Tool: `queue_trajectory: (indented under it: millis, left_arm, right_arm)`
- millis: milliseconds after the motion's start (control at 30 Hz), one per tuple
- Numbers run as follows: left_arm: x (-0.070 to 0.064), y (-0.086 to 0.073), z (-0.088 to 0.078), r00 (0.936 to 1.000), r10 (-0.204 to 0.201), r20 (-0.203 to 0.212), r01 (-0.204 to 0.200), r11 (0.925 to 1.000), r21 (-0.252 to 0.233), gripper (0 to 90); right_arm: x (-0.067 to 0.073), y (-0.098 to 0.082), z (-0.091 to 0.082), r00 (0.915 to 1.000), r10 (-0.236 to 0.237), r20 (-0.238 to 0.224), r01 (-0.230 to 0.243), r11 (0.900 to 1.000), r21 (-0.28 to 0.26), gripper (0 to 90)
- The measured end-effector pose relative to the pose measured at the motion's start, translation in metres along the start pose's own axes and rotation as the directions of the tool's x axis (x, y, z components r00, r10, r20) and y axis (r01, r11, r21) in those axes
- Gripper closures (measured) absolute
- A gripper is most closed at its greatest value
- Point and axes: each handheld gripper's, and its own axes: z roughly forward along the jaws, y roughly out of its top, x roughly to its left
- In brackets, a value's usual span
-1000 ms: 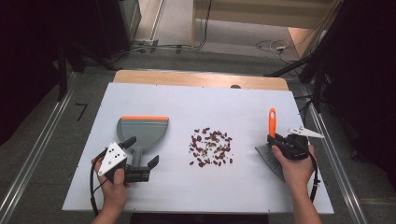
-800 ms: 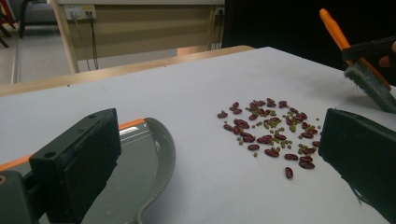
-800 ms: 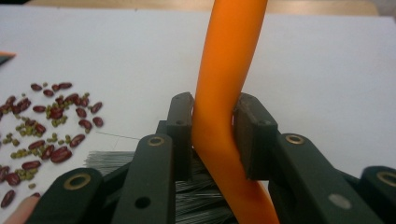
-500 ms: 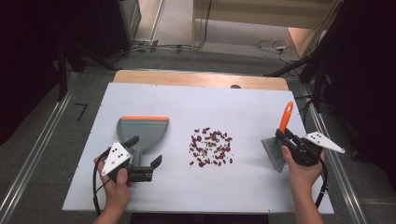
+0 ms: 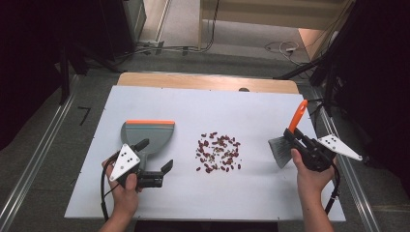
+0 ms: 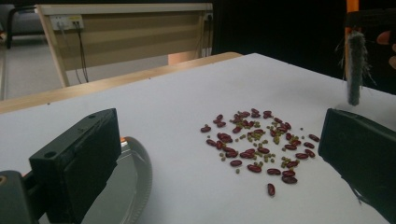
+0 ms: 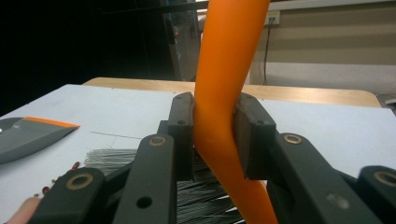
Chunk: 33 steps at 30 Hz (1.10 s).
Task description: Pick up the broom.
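Brush (image 5: 288,137) clamped in right tongs (image 5: 296,140)

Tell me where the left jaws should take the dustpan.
Grip the dustpan by its short grey handle, which points toward the person. Come in from the near side, low and level: the left gripper sits open just beside it, and the wide orange-edged lip faces away.
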Motion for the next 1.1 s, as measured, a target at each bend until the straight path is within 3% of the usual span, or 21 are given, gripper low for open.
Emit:
queue_trajectory:
  millis: [133, 367, 433, 667, 733, 933, 1100]
  left_arm:
    - [-0.007, 0.007, 0.006, 0.9997, 0.017, 0.020, -0.017, 0.9999, 0.002, 0.0]
    - [-0.014, 0.025, 0.022, 0.9985, 0.022, 0.050, -0.022, 0.9997, 0.010, 0.0]
    - [-0.015, 0.031, 0.028, 0.9984, 0.014, 0.055, -0.015, 0.9996, 0.022, 0.0]
    - [-0.013, 0.043, 0.047, 0.9927, -0.075, 0.094, 0.071, 0.9961, 0.053, 0.0]
    - [-0.015, 0.047, 0.052, 0.9918, -0.074, 0.104, 0.070, 0.9964, 0.049, 0.0]
    - [-0.021, 0.057, 0.060, 0.9866, -0.086, 0.139, 0.078, 0.9952, 0.059, 1.5]
    - [-0.029, 0.066, 0.063, 0.9794, -0.092, 0.180, 0.081, 0.9943, 0.069, 3.7]
  right_arm:
    - [0.007, 0.003, 0.002, 0.9998, -0.003, -0.019, 0.003, 1.000, -0.008, 68.8]
    - [0.032, 0.012, 0.007, 0.9956, -0.041, -0.085, 0.039, 0.999, -0.020, 68.8]
    - [0.035, 0.013, 0.008, 0.9946, -0.047, -0.093, 0.045, 0.999, -0.021, 68.8]
    - [0.057, 0.016, 0.014, 0.9864, -0.076, -0.146, 0.074, 0.997, -0.020, 68.8]
    - [0.068, 0.016, 0.017, 0.9814, -0.093, -0.168, 0.092, 0.996, -0.015, 68.7]
    - [0.084, 0.013, 0.023, 0.9746, -0.113, -0.193, 0.114, 0.993, -0.009, 68.8]
    - [0.106, 0.012, 0.027, 0.9620, -0.139, -0.235, 0.139, 0.990, -0.014, 68.7]
